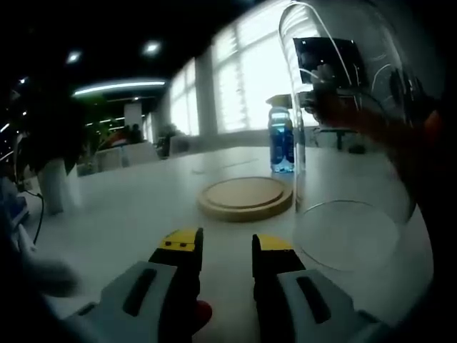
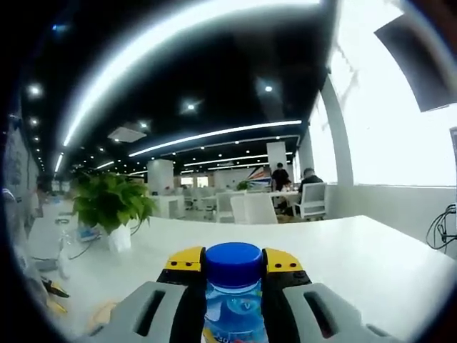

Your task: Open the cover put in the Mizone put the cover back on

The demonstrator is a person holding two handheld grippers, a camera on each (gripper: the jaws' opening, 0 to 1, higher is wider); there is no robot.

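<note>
Clamped between my right gripper's (image 2: pixel 233 266) yellow-tipped jaws, the Mizone bottle (image 2: pixel 233 300) stands upright with its long axis vertical and its smooth blue cap (image 2: pixel 233 263) pointing up, held above the white worktop (image 2: pixel 357 257) with a potted plant (image 2: pixel 111 204) to the left. Seen from the left gripper view, my left gripper (image 1: pixel 223 246) hovers low over the worktop with its jaws apart and nothing between them, aimed at a round, flat wooden base (image 1: pixel 245 196). Just right of that base a clear glass dome cover (image 1: pixel 348 136) is lifted and tilted, its open rim facing down toward me, and the bottle shows through and beside it, upright beyond the base.
</note>
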